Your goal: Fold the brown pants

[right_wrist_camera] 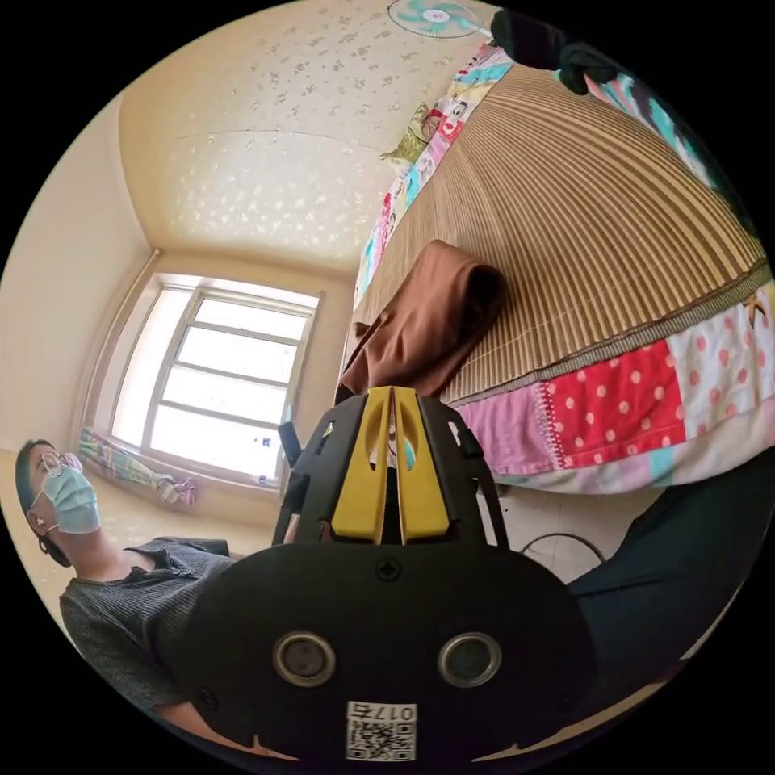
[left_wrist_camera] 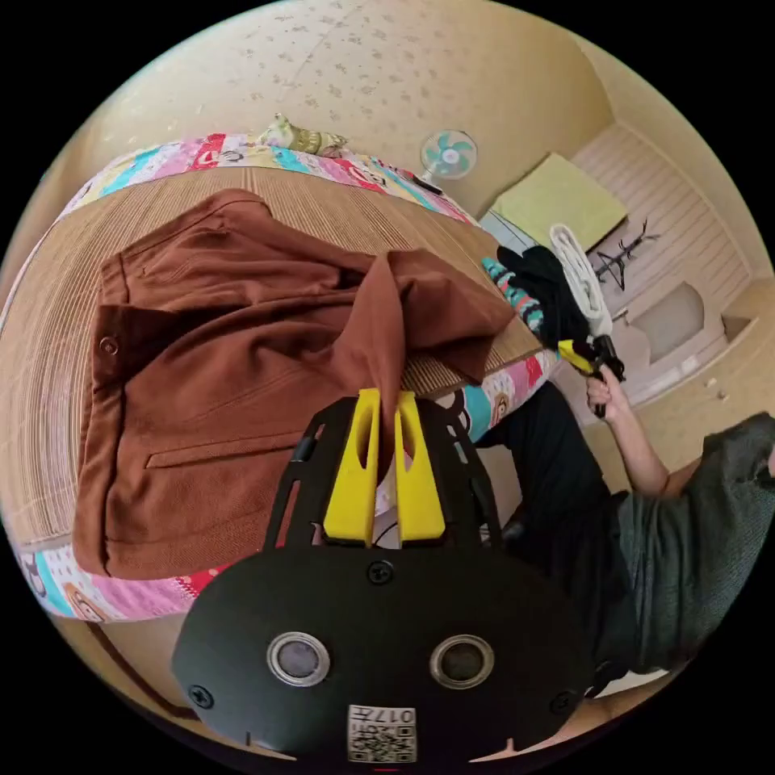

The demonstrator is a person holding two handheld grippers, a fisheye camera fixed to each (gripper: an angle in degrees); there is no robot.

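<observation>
The left claw (left_wrist_camera: 386, 400) pinches a raised fold of the pants (left_wrist_camera: 242, 355), which lie bunched on the bed (left_wrist_camera: 48, 347) mat by its near edge, while the right claw (right_wrist_camera: 392, 395) is closed, holding nothing.

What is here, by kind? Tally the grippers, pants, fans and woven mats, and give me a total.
Grippers: 2 (left gripper, right gripper)
Brown pants: 1
Fan: 1
Woven mat: 1
Total: 5
</observation>
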